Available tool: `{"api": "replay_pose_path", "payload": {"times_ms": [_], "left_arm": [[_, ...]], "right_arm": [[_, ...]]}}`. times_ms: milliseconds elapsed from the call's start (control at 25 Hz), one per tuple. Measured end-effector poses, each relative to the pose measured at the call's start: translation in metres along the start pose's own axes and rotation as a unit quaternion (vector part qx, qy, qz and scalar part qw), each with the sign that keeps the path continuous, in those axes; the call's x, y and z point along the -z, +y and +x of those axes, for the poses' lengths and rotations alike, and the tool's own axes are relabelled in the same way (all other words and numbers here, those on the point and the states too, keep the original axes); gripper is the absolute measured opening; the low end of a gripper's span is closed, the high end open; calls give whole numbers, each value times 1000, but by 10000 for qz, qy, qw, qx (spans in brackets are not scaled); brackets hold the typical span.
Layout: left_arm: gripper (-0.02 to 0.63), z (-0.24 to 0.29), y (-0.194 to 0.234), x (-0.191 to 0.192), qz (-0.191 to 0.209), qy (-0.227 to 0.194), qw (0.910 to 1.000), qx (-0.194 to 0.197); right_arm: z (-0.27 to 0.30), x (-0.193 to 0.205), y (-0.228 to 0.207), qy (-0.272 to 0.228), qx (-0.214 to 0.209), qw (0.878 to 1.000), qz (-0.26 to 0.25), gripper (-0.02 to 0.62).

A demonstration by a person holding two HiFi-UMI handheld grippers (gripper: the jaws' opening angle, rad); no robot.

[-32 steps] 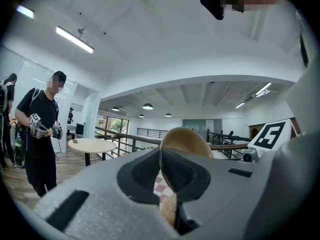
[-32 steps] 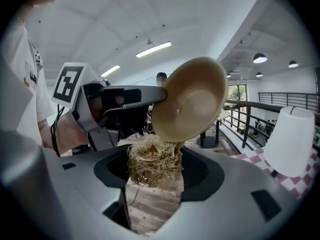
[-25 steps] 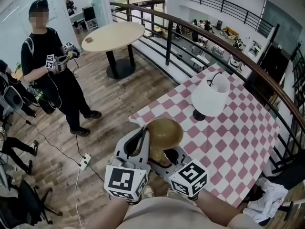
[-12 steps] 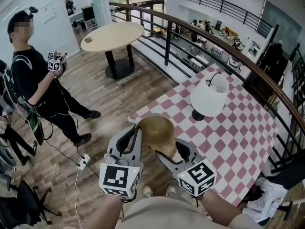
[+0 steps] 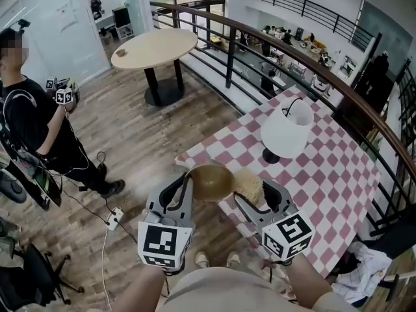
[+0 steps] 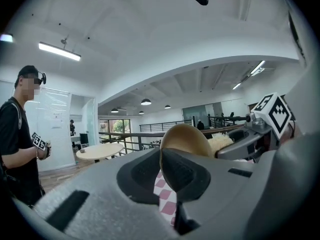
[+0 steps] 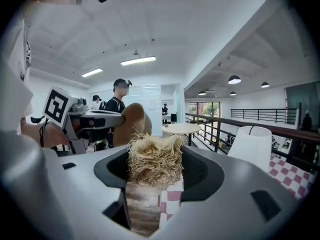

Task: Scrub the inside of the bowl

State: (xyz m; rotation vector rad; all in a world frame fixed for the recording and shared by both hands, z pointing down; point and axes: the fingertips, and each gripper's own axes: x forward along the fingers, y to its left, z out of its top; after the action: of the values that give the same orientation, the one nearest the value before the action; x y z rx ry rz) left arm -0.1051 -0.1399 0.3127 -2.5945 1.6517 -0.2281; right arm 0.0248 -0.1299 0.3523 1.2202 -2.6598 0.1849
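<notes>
Two grippers work above the near corner of the table (image 5: pixel 325 174): the left gripper (image 5: pixel 186 181) is clamped on the rim of the bowl (image 5: pixel 211 182), holding it clear of the table so its inside can be reached. The right gripper (image 5: pixel 255 192) pinches a straw-like scrubber (image 5: pixel 249 184) just beside it. Round, with no long axis, the bowl is tipped on its side, mouth seemingly toward the scrubber.

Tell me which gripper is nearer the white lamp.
Right. The right gripper, holding the fibre scrubber, sits just short of the lamp; the left gripper, clamping the bowl, is farther off, past the scrubber.
</notes>
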Motion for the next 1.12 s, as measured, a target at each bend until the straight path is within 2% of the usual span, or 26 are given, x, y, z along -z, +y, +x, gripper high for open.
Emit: {"api": "replay_pose_path", "payload": {"times_ms": [120, 320, 520, 640, 760, 880, 1000, 1120], "left_arm": [[26, 1, -8, 4, 204, 68, 9997, 89], [26, 1, -27, 9, 489, 166, 9982, 290], [26, 1, -29, 7, 1051, 189, 9942, 124], [26, 1, -28, 9, 1178, 269, 9927, 65], [26, 3, -35, 16, 1379, 409, 9893, 224], [25, 7, -59, 25, 1821, 560, 9802, 547], [25, 8, -81, 23, 1813, 540, 9791, 745], [25, 10, -85, 26, 1721, 525, 9802, 828]], "right_arm": [[-3, -20, -7, -230, -70, 9997, -59, 264], [-3, -51, 2, -401, -251, 9970, -612, 264], [2, -58, 5, -361, -319, 9962, -732, 264], [2, -57, 6, -317, -320, 9963, -728, 264], [3, -58, 9, -225, -397, 9954, -842, 264], [7, -57, 25, -46, -732, 9918, -1050, 264], [15, -54, 46, 171, -968, 9875, -1233, 264], [19, -52, 51, 289, -901, 9849, -1449, 264]]}}
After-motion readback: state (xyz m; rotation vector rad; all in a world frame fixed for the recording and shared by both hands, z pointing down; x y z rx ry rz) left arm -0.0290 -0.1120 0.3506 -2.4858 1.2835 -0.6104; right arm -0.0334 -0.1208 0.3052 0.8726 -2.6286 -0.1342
